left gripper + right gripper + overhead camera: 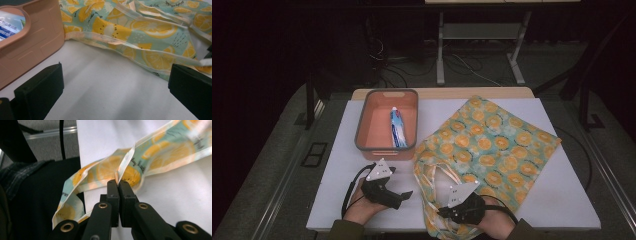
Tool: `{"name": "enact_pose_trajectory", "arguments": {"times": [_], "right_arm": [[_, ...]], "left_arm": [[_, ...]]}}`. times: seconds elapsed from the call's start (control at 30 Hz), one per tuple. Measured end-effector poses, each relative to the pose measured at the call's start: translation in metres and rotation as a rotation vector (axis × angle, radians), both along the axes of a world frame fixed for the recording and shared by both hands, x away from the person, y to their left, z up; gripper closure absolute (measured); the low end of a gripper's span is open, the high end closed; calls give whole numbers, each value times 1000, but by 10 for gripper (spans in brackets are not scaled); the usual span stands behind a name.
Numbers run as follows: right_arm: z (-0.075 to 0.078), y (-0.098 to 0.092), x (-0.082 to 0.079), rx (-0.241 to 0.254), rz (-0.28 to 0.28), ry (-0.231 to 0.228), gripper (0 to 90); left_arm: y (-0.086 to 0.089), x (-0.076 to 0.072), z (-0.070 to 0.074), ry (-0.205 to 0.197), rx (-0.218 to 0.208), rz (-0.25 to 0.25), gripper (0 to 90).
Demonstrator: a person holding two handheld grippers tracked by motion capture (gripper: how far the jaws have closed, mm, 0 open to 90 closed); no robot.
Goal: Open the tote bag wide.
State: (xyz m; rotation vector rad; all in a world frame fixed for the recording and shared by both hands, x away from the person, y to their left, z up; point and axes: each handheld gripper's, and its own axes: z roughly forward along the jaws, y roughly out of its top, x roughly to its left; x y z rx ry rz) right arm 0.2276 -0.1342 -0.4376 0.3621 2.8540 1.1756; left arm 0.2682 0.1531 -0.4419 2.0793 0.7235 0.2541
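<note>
Bag handle (125,170) edge inside right claw (118,182)

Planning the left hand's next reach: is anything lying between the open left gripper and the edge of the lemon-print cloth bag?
Nothing visible. Bare white table lies between the open left gripper and the lemon-print cloth bag; the salmon plastic bin sits off to one side.

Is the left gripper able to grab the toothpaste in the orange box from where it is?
Probably yes. The left gripper is open and holds nothing, and the toothpaste lies uncovered in the open-topped box just beyond it. It must lift over the near wall.
</note>
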Motion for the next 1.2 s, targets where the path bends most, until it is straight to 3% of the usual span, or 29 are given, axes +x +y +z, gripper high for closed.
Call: {"name": "enact_pose_trajectory", "arguments": {"times": [0.03,0.07,0.23,0.4,0.6,0.63,0.67,0.77,0.8,0.83,0.87,1.0,1.03,1.2], "right_arm": [[0,0,0,0,0,0,878],[7,-7,5,43,-22,-1,879],[27,-30,21,112,-115,-34,880],[36,-51,39,149,-198,-57,880],[46,-86,67,189,-330,-82,881],[48,-97,76,200,-372,-90,880],[48,-97,76,200,-372,-90,880],[50,-120,95,197,-458,-116,881],[50,-120,95,197,-458,-116,881],[49,-133,104,196,-504,-121,881],[49,-133,104,196,-504,-121,881],[46,-157,119,191,-590,-125,881],[44,-167,125,180,-626,-125,880],[33,-183,137,141,-690,-106,880]], "left_arm": [[0,0,0,-1,-4,1,0],[0,0,0,-2,-4,2,0],[1,-1,1,-3,-7,8,0],[2,0,1,-4,-12,10,0],[3,0,1,-1,-21,14,0],[3,0,1,-1,-21,14,0],[3,0,1,-1,-20,13,0],[2,1,1,0,-17,14,0],[2,1,1,0,-16,15,0],[2,1,1,-1,-17,16,0],[3,0,1,-1,-15,16,0],[3,0,1,-2,-15,21,0],[3,1,0,-1,-16,21,0],[3,1,0,2,-15,20,0]]}}
